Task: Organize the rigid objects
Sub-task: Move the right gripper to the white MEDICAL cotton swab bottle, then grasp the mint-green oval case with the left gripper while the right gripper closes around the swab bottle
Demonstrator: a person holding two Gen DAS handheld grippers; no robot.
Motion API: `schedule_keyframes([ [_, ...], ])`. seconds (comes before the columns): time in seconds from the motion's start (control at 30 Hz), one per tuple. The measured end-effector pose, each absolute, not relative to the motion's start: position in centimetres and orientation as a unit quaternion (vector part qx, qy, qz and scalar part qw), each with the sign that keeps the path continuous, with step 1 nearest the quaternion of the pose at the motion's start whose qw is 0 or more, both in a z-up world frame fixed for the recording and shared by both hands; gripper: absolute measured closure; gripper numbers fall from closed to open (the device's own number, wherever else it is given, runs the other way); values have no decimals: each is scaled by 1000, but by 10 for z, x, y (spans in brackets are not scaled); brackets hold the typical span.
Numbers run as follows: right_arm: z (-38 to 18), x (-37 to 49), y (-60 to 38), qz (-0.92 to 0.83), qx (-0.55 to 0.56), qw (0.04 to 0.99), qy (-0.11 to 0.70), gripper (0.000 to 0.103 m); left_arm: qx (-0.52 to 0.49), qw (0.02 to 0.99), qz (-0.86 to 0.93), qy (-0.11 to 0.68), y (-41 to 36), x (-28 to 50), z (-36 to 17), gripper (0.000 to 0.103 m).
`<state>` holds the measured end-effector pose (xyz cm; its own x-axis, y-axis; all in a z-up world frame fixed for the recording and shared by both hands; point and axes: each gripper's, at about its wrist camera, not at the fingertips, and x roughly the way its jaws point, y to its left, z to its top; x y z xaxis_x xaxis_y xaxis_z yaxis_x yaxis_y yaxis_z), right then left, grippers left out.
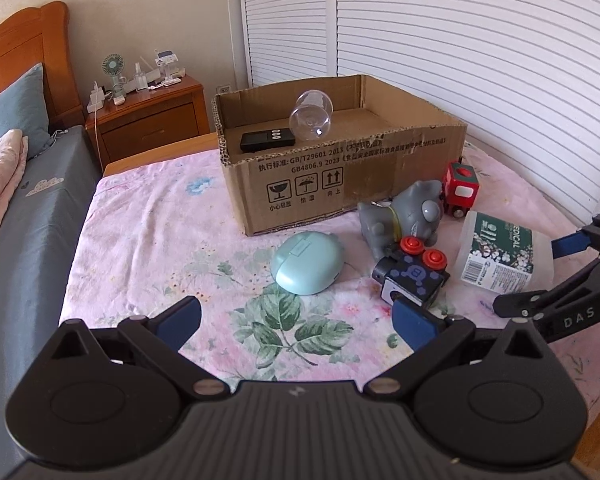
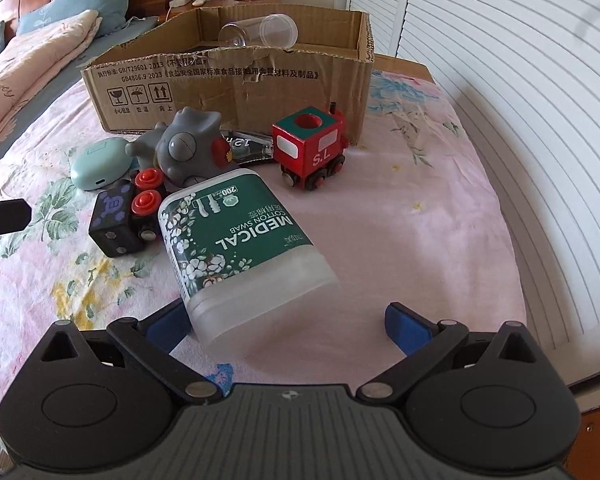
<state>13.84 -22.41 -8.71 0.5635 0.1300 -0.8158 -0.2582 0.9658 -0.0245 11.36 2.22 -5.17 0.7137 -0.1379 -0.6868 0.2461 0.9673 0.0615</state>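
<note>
My left gripper (image 1: 298, 320) hangs open over the flowered bedspread, nothing between its fingers. Just ahead lie a mint green case (image 1: 306, 262) and a black toy block with red buttons (image 1: 414, 276). My right gripper (image 2: 286, 322) is open, its jaws on either side of the near end of a cotton swab box (image 2: 240, 256) that lies flat; the left pad is at the box's side and the right pad stands well off. Beyond are a grey toy figure (image 2: 184, 150), a red toy train (image 2: 310, 148) and a nail clipper (image 2: 252, 146). The right gripper (image 1: 548, 272) also shows in the left wrist view.
An open cardboard box (image 1: 340, 160) stands at the back of the bedspread, holding a clear glass (image 1: 310, 118) on its side and a black device (image 1: 267, 139). White louvred doors (image 1: 480, 60) run along the right. A wooden nightstand (image 1: 148, 116) and a bed (image 1: 28, 200) are at left.
</note>
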Motion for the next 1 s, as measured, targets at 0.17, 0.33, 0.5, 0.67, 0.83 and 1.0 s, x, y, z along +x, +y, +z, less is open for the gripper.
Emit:
schedule_keyframes([
  [0.17, -89, 136, -225, 115, -73, 886, 444, 0, 96, 909, -116, 389, 25, 136, -74, 2],
  [0.33, -89, 134, -226, 117, -72, 890, 434, 0, 54, 892, -142, 425, 38, 152, -91, 1],
  [0.5, -90, 133, -226, 117, -71, 892, 430, 0, 65, 897, -159, 408, 41, 156, -95, 0],
  [0.67, -90, 133, -226, 118, -71, 891, 432, 0, 78, 892, -190, 403, 39, 171, -95, 0],
  [0.83, -91, 132, -227, 120, -72, 893, 428, 0, 91, 885, -213, 403, 35, 192, -95, 0],
  [1.0, -90, 132, -227, 121, -72, 894, 426, 0, 104, 880, -242, 396, 28, 200, -93, 15],
])
